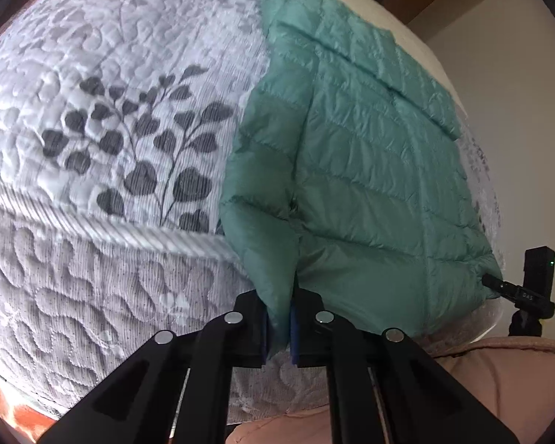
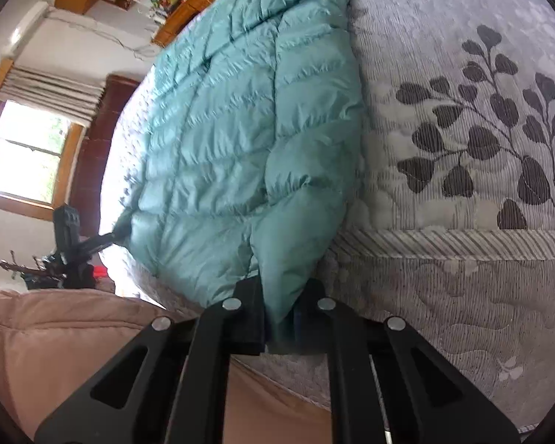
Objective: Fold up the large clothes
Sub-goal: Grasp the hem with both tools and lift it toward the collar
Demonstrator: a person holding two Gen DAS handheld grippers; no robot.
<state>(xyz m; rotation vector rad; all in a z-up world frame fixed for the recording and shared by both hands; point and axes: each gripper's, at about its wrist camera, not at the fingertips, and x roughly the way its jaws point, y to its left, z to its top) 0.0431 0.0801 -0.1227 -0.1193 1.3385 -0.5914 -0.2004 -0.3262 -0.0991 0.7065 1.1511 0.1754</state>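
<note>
A teal quilted puffer jacket [image 1: 370, 170] lies flat on a mattress [image 1: 103, 85], its hem at the near edge. My left gripper [image 1: 280, 327] is shut on the jacket's near left hem corner, with teal fabric pinched between the blue pads. In the right wrist view the same jacket [image 2: 233, 140] stretches away up the bed, and my right gripper [image 2: 282, 323] is shut on its near right hem corner. Each gripper shows small in the other's view: the right gripper [image 1: 514, 288] and the left gripper [image 2: 92, 242], both at the hem.
The mattress [image 2: 462, 222] has a grey quilted cover with dark leaf prints and a corded edge. A pink padded garment [image 2: 55, 340] lies below the bed's near edge. A window [image 2: 29, 151] and wooden shelves stand behind the bed.
</note>
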